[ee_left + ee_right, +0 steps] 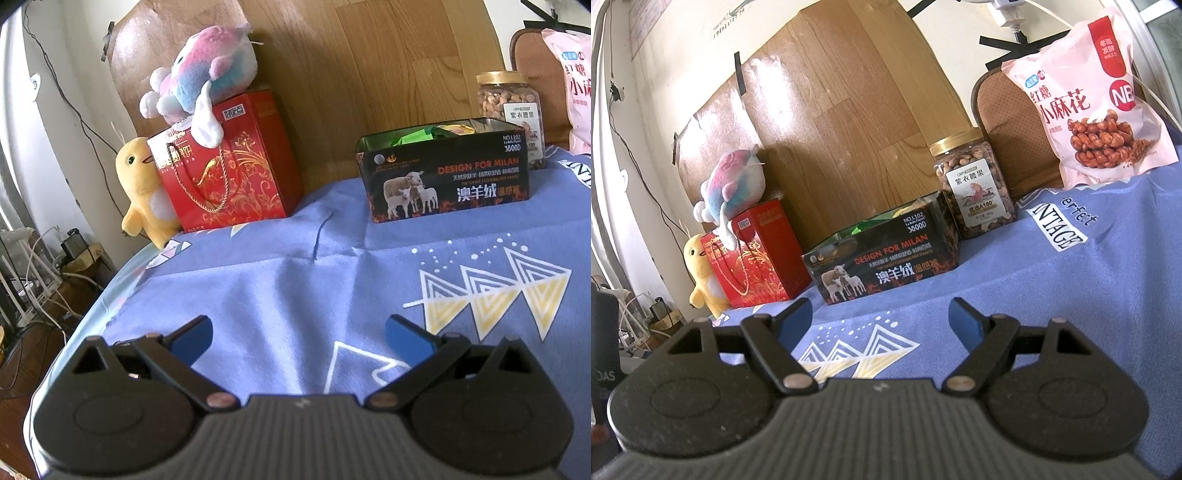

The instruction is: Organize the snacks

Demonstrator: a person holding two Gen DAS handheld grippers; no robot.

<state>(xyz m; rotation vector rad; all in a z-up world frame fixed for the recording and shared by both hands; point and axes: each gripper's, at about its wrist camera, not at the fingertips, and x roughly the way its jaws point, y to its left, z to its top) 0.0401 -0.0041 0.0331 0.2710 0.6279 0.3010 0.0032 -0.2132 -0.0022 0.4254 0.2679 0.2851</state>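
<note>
Grippers [298,338] [882,319] agape; tin [445,181] lying broadside.

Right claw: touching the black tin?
Apart. The right wrist view shows the open right claw with blue cloth visible between its fingertips and the black tin.

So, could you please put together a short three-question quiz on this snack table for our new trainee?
1. True or false: the left gripper holds a snack.
2. What sits on top of the red gift box with gold patterns?
A. yellow plush chick
B. pink-and-blue plush toy
C. gold-lidded clear jar of nuts
3. Fill in: the open black sheep-printed box stands directly in front of the ____.

Key
1. False: both the left and the right gripper are open and empty.
2. B, the pink-and-blue plush toy.
3. The gold-lidded clear jar of nuts.
</note>
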